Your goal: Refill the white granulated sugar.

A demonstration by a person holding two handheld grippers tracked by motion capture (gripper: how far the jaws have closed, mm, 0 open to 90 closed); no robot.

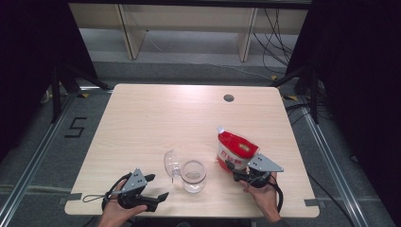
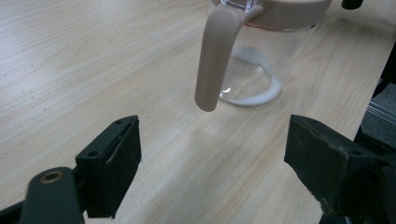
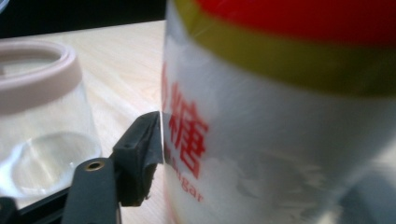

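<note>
Right gripper jaws clamped on sugar bag; left gripper jaws apart near jar.

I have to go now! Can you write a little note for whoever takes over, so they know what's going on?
Left gripper: open, holding nothing, resting on the table with the jar handle just ahead of it.
Right gripper: closed on the red-and-white sugar bag, which stands upright.
Glass jar: between the grippers, lid flipped open, a thin ring of white at the bottom.
Done: bag gripped, jar open.
Left: probably tip sugar into the jar, then close the lid.
</note>
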